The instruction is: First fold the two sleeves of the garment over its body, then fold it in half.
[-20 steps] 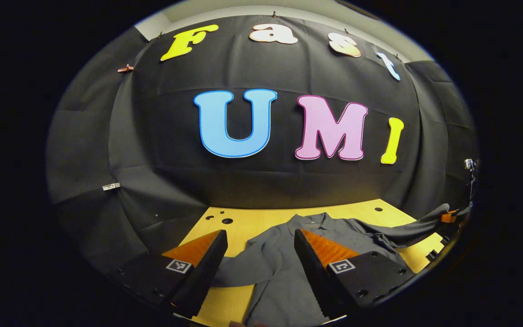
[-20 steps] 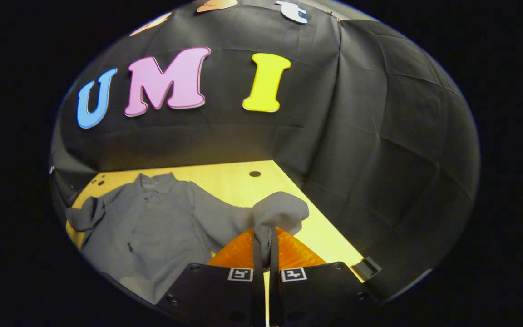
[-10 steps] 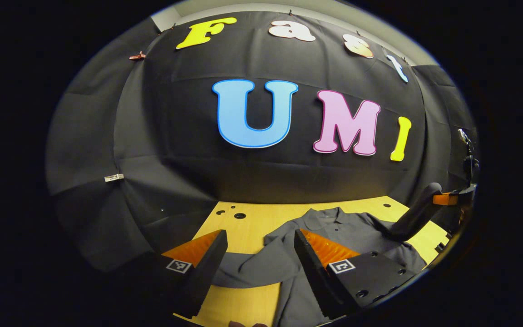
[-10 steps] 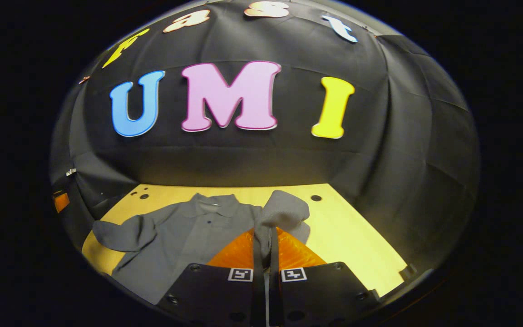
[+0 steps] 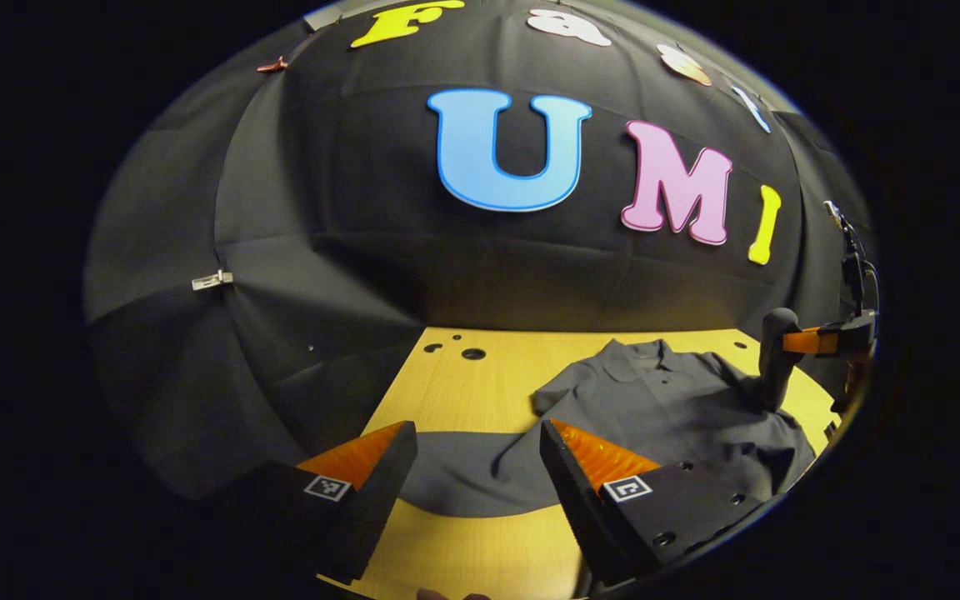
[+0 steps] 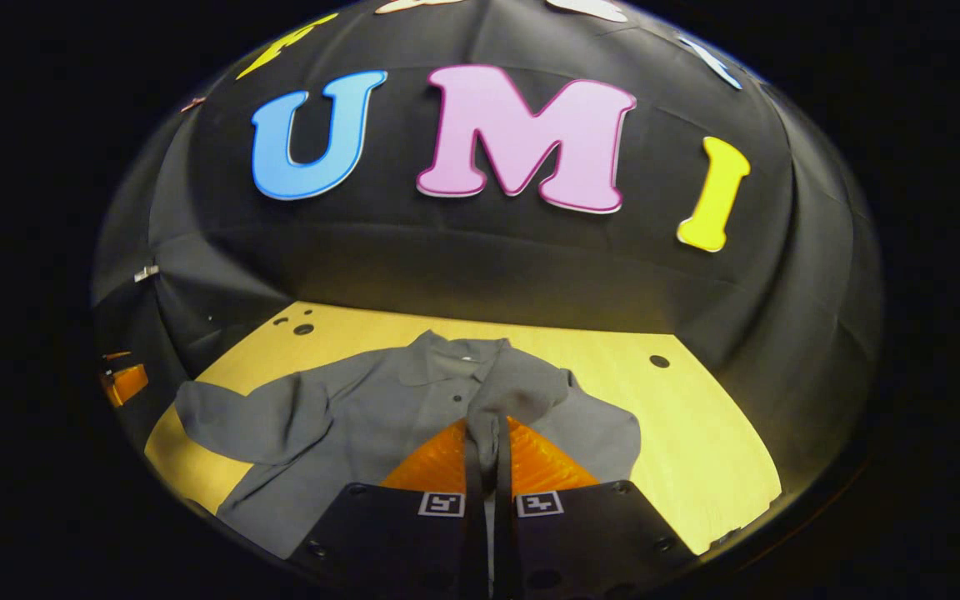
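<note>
right gripper (image 6: pixel 484 442) clamped on a sleeve (image 6: pixel 522 392); left gripper (image 5: pixel 476 454) wide open, holding nothing
grey garment (image 6: pixel 380 417) lies flat on the wooden table (image 6: pixel 697 450), ahead and left of the right gripper; pinched sleeve lifted over the body; the other sleeve (image 5: pixel 463 479) lies flat between the left gripper's fingers.

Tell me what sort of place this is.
Most likely a staged recording booth, not a home: black cloth wall draped on all sides, a bare wooden table with drilled holes, and a lone grey shirt on it, its sleeve pinched in the right gripper.
</note>
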A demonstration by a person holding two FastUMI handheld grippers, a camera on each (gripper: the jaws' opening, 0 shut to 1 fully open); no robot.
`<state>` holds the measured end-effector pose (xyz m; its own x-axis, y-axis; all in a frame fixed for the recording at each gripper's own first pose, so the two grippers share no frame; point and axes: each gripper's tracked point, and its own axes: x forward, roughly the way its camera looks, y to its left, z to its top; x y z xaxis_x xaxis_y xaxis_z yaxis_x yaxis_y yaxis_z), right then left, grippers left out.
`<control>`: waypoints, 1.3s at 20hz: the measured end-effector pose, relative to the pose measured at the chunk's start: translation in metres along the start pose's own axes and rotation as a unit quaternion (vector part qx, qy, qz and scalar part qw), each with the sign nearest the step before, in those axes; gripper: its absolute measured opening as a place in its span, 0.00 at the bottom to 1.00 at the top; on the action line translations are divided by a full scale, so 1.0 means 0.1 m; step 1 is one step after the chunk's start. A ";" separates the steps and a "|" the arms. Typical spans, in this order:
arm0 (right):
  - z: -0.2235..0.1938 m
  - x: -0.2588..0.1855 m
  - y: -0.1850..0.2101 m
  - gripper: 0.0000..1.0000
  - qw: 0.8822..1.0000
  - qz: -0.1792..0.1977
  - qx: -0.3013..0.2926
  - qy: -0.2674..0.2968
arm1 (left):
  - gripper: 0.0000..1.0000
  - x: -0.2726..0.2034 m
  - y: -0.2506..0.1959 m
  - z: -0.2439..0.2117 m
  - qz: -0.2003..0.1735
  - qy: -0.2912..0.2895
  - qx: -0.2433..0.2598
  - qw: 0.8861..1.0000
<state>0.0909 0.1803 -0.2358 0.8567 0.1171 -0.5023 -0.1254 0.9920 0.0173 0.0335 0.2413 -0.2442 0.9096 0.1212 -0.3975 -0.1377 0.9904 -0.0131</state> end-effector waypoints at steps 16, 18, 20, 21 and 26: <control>-1.03 0.72 0.89 0.12 0.986 0.056 -0.068 0.142 | 0.95 0.96 0.63 -1.12 0.041 0.128 -0.012 0.991; -1.10 0.74 0.97 0.19 0.984 0.060 -0.067 0.153 | 0.95 1.00 0.65 -1.21 0.041 0.143 -0.004 0.989; -1.15 0.75 1.05 0.27 0.983 0.065 -0.064 0.160 | 0.92 1.01 0.66 -1.30 0.040 0.159 0.002 0.986; -1.16 0.74 1.09 0.28 0.982 0.070 -0.061 0.162 | 0.94 1.00 0.67 -1.33 0.041 0.167 0.005 0.985; -1.19 0.62 1.53 0.58 0.975 0.135 -0.043 0.173 | 0.97 1.04 0.64 -1.36 0.042 0.173 0.007 0.984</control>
<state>0.0656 0.3332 -0.3671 0.5686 0.3356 -0.7511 -0.3774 0.9177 0.1243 0.0658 0.3086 -0.4114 0.7074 0.1742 -0.6850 -0.1985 0.9791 0.0440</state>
